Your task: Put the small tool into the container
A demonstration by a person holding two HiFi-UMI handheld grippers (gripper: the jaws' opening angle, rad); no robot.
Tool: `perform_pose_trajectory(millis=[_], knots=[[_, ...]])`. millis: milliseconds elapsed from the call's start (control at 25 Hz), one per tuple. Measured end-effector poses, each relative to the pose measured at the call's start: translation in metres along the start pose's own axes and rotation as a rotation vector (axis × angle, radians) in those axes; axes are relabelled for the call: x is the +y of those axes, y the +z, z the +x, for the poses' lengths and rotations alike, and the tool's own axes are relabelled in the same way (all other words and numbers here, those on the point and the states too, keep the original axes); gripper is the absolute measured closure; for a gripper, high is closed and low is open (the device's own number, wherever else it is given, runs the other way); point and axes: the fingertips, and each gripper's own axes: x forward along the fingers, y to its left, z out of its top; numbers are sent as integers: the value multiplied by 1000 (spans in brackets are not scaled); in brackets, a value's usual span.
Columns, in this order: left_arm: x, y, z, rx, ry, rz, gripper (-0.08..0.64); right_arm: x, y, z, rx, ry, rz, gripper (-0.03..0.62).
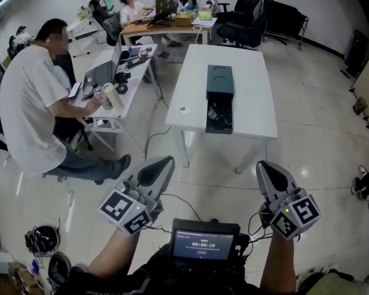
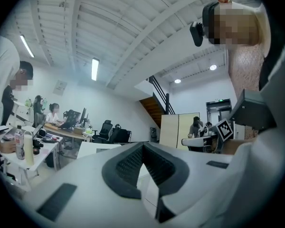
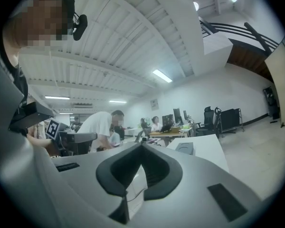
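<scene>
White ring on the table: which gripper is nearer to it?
Left. The left gripper hangs short of the table, slightly left of the white ring; the right gripper is as far back but well to the ring's right, beyond the dark container.

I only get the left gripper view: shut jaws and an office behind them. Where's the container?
Observer: In the head view the dark container stands on a white table, some way ahead across the floor.
Operator: Anything else on that table?
Observer: A small white ring lies to the left of the container, apart from it.
Operator: What about the right gripper?
Observer: The right gripper has its jaws together with nothing between them.
</scene>
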Motion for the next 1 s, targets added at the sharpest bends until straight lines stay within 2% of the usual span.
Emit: perform_pose_trajectory(millis=[240, 440, 640, 1000], knots=[[16, -13, -87, -13, -52, 0, 529, 93, -31, -10, 37, -58, -17, 583], [19, -21, -129, -10, -74, -20, 529, 142, -39, -19, 48, -72, -24, 583], [-7, -8, -138, -16, -79, 0, 529, 146, -27, -39, 27, -64, 0, 583], [-53, -2, -116, -17, -23, 6, 529, 116, -12, -74, 13, -12, -30, 584]])
